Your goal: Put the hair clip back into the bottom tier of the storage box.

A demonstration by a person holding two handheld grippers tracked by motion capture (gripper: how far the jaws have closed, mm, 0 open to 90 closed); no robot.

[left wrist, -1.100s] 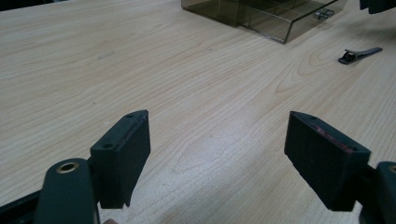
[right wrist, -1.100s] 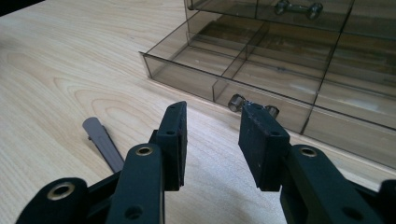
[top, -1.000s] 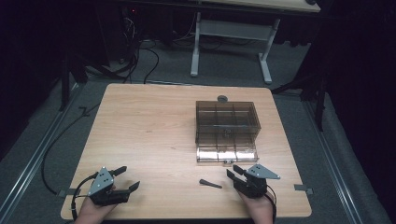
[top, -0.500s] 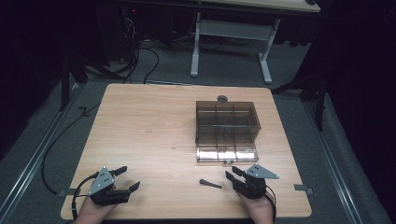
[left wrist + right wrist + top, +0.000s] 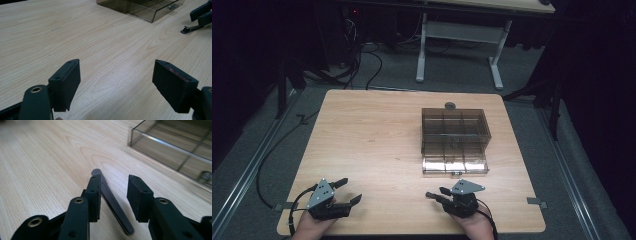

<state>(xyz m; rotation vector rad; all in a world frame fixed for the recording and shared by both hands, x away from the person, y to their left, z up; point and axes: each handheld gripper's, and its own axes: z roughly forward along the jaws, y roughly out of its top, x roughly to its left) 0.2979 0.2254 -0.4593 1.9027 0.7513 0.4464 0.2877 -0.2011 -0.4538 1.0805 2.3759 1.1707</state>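
Now right tongs [image 5: 113,197] astride dark strip [image 5: 112,203].

The left gripper [image 5: 343,191] is held low at the near left, gripped from below by the left hand [image 5: 312,226] — its jaws are spread wide with nothing between them, pointed forward and to the right. The right gripper [image 5: 435,193] is held low at the near right by the right hand [image 5: 476,225] and is pointed to the left — its jaws have just been closing and stand partly apart, not pressed on anything. Both forearms are brought in from the near edge.
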